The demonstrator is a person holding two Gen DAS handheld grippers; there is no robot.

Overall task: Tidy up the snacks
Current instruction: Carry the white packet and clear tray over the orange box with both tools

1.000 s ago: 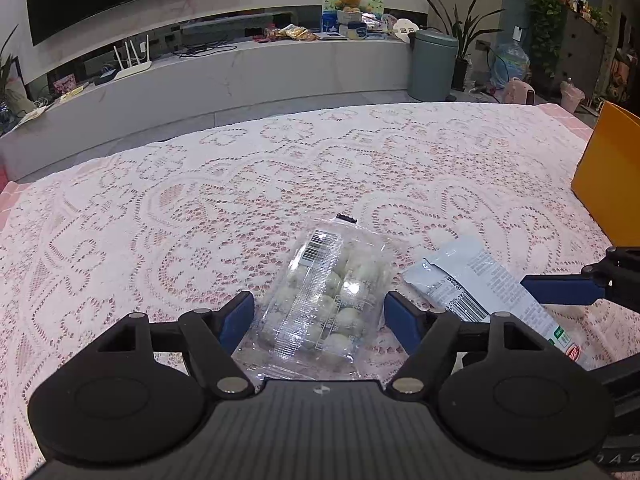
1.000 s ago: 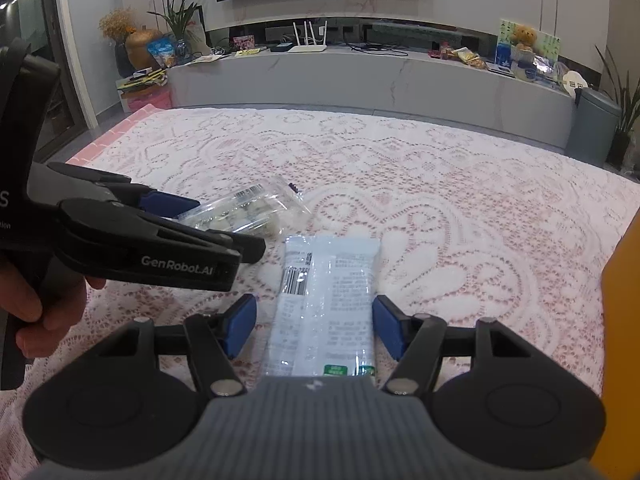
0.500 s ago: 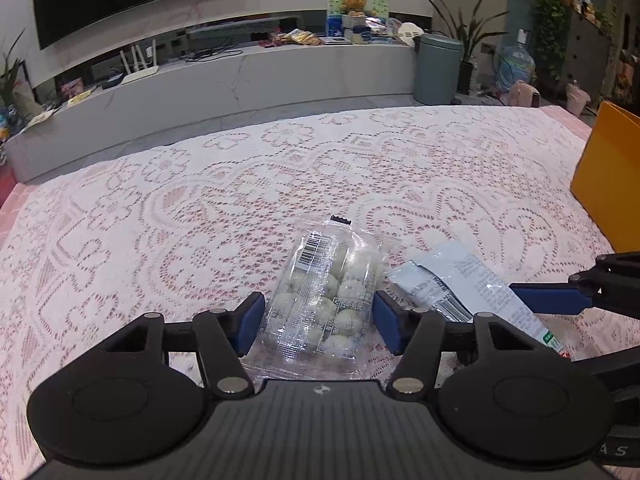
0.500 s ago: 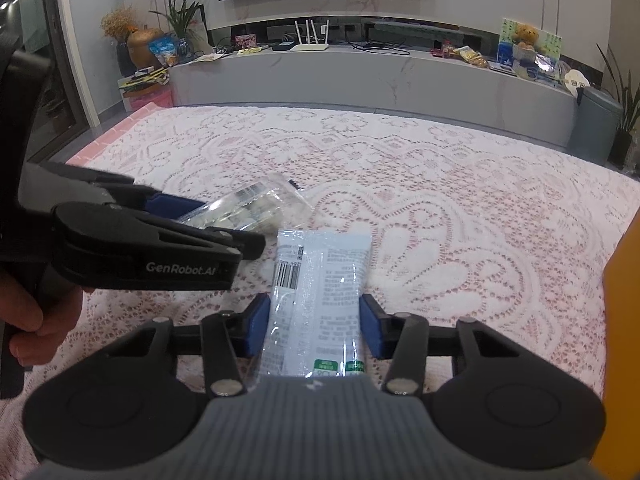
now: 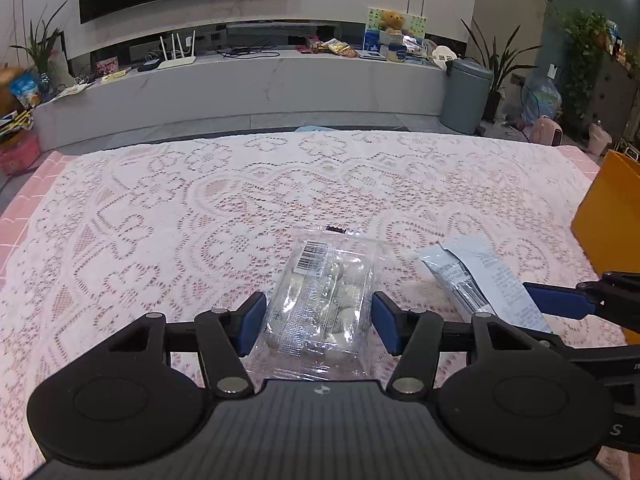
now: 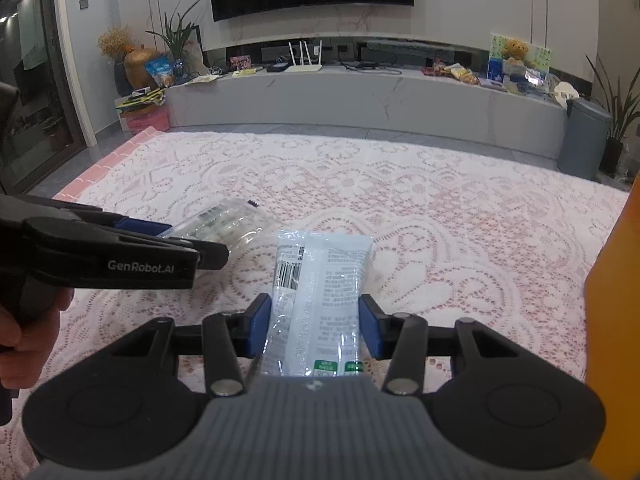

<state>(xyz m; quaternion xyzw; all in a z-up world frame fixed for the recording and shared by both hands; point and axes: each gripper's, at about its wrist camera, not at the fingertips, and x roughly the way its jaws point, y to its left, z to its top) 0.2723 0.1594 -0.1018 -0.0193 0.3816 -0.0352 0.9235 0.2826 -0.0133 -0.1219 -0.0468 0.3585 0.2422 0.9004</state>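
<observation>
Left tongs (image 5: 318,322) narrowed since a second ago, now clamped on clear plastic pack of pale round sweets (image 5: 322,304), lifted slightly off lace-covered desk (image 5: 200,208) near front edge. Right tongs (image 6: 314,326) likewise closed on white flat printed sachet (image 6: 320,296). Both snacks judged secured, ready for carrying toward orange box (image 5: 612,216) at right edge.

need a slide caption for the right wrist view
Right tool clamps a white snack packet on the lace tablecloth, the left tool alongside gripping a clear pack of sweets.

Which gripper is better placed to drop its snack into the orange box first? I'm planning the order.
Right. The right gripper, shut on the white packet, has the orange box close beside it; the left gripper, holding the clear pack, is farther away.
</observation>
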